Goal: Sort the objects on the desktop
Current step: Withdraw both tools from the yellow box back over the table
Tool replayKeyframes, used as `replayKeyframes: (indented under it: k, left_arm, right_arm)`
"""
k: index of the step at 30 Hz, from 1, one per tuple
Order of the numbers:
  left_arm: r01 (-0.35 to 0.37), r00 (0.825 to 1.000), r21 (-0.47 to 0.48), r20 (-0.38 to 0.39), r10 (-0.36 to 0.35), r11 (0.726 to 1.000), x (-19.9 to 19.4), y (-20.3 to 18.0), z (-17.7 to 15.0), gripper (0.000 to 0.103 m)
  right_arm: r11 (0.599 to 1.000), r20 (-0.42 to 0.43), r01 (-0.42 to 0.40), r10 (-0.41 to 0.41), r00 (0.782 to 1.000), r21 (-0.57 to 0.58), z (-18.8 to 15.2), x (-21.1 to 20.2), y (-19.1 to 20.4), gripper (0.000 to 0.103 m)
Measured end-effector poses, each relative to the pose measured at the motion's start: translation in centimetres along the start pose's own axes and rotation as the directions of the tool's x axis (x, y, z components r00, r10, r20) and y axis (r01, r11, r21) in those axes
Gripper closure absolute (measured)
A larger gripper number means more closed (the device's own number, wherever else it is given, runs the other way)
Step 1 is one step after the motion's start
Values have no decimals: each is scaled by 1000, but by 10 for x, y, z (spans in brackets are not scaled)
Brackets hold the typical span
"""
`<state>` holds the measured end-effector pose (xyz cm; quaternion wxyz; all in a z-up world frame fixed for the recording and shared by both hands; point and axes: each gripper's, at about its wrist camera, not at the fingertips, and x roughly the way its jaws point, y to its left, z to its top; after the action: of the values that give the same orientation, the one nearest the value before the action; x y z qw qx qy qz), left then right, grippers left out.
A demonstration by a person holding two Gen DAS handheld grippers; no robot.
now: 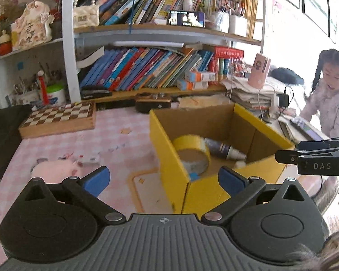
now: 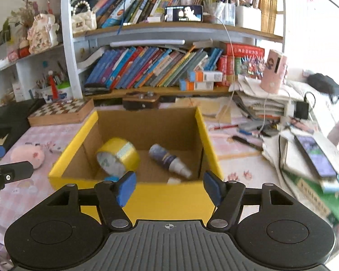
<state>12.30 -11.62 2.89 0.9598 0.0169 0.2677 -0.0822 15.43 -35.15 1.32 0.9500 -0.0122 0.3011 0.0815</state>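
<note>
Left tool (image 1: 163, 180): blue pads spread wide, nothing between them. It hangs level above the near left corner of the yellow cardboard box (image 1: 169, 158), pointing toward the bookshelf (image 1: 147, 72).

Right tool (image 2: 169, 186): pads also wide apart and empty, held level just before the box's near wall (image 2: 169, 198), centred on the opening.

Inside the box: a roll of yellow tape (image 2: 118, 157) lies tilted at the left, a dark spray bottle (image 2: 169, 160) with a white cap lies on its side to the right of it, and a small white item (image 2: 174, 181) sits against the near wall. The tape and bottle are blurred.

On the pink checked table (image 1: 115, 140), a pink plush pig (image 1: 56, 169) lies left of the box, apart from it; a chessboard (image 1: 61, 118) sits farther back.

Left view only: a child (image 1: 330, 94) at the right edge, and the right tool from the side. Right view only: pens (image 2: 246, 140) and stacked books (image 2: 314, 167) on the table to the right of the box, and the left tool's tip at the left edge.
</note>
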Motion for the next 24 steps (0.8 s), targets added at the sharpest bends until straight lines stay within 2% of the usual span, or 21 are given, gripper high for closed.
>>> replayKeyframes:
  k: [9, 17, 24]
  left_arm:
    - [20, 998, 18, -64, -19, 1000, -28, 33, -35, 0]
    - [47, 993, 30, -108, -43, 998, -48, 57, -59, 0]
    - [62, 990, 30, -127, -58, 998, -59, 79, -72, 0]
  right_arm:
    - [1000, -86, 2, 0, 996, 27, -40, -23, 54, 35]
    - [999, -125, 10, -6, 992, 34, -63, -39, 92, 35]
    - [1000, -163, -21, 21, 986, -1, -79, -45, 130, 35]
